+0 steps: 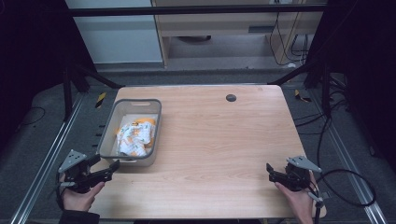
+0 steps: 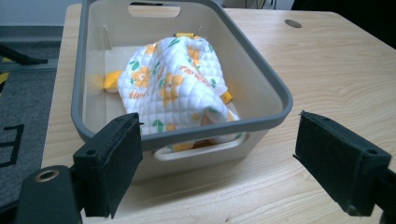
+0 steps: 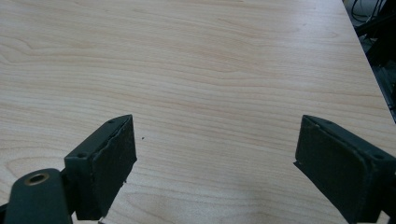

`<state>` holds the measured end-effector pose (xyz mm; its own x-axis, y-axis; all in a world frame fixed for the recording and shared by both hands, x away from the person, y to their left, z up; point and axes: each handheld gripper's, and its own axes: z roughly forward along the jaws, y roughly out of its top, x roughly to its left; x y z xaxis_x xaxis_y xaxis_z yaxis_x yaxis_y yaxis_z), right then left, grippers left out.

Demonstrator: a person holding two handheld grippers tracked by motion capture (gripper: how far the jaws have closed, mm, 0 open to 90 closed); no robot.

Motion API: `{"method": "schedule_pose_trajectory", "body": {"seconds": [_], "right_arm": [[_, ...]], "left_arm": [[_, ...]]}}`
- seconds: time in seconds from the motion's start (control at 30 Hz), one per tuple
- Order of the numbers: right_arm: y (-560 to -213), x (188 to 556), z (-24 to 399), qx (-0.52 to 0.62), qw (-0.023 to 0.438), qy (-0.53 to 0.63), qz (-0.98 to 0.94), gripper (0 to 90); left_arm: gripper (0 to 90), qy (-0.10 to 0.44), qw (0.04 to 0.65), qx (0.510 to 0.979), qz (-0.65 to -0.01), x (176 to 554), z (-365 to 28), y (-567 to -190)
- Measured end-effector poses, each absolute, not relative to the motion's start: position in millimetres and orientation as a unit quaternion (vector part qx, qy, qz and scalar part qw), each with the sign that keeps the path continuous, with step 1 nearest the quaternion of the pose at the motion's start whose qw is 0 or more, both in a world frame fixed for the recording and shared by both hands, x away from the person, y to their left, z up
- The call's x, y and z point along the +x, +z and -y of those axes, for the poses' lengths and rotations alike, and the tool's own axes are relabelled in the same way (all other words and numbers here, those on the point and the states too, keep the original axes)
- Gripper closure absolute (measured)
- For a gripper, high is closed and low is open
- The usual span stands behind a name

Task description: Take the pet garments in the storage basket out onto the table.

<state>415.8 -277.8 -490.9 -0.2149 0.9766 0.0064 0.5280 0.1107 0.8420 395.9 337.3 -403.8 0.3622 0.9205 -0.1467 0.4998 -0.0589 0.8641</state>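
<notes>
Left gripper view: cloth [image 2: 175, 86] (in bin [image 2: 275, 88]) beyond spread fingers [image 2: 116, 163].

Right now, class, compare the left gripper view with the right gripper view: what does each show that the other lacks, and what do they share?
Left gripper view alone: a grey bin holding a white quilted cloth with orange flowers, and a dark round plug in the tabletop. Right gripper view alone: cables beyond the table's edge. Both share the wooden table and an open gripper, left gripper and right gripper, holding nothing.
</notes>
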Motion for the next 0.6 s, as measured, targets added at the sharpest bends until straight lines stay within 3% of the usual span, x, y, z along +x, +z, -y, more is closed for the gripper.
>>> {"method": "schedule_pose_trajectory", "body": {"seconds": [0.6], "right_arm": [[-490.5, 415.9, 277.8, 0.548, 0.297, 0.378, -0.684, 12.0]], "left_arm": [[14.2, 0.253, 0.456, 0.695, -0.496, 424.3, -331.1, -358.7]]}}
